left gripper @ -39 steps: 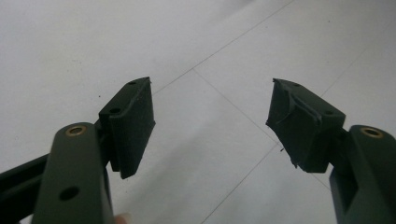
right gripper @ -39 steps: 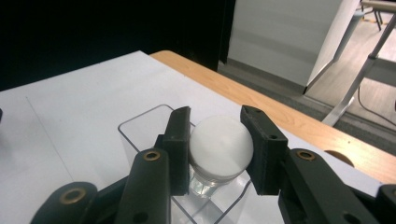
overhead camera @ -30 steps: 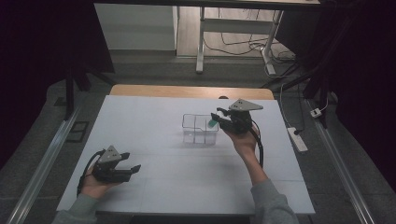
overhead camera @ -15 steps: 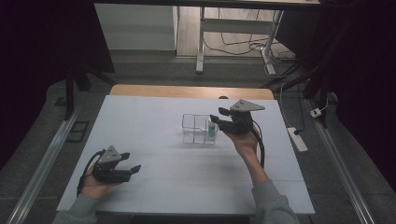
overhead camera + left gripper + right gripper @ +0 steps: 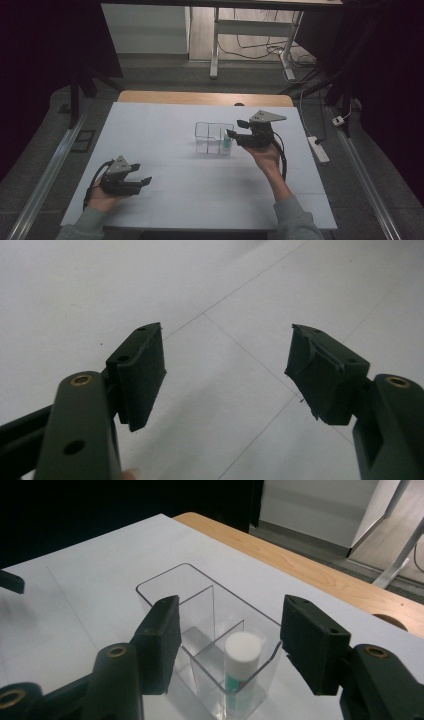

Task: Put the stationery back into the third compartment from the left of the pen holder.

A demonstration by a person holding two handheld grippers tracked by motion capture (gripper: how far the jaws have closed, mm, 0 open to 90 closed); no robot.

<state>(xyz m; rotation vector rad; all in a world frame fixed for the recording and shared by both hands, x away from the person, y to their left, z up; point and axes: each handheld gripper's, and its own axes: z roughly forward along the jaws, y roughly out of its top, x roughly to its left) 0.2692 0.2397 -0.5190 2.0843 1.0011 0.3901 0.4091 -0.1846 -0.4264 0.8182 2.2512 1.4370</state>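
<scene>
Lower left of the high view, the left gripper (image 5: 142,176) rests idle, jaws apart and empty. Right of centre, the right gripper (image 5: 231,136) has just been opening, releasing the bottle (image 5: 241,672) upright in the clear box's (image 5: 172,577) near compartment.

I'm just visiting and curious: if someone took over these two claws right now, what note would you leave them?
Right claw: open, its jaws have just been opening; it hangs just above the clear box, nothing held.
Left claw: open, empty, low over the white table at the near left.
Tube: white cap, greenish label, standing upright in the box's corner compartment nearest the right claw.
Done: the tube is in the box and released.
Left: probably just draw the right claw clear without tipping the tube; the other compartments look empty.
</scene>
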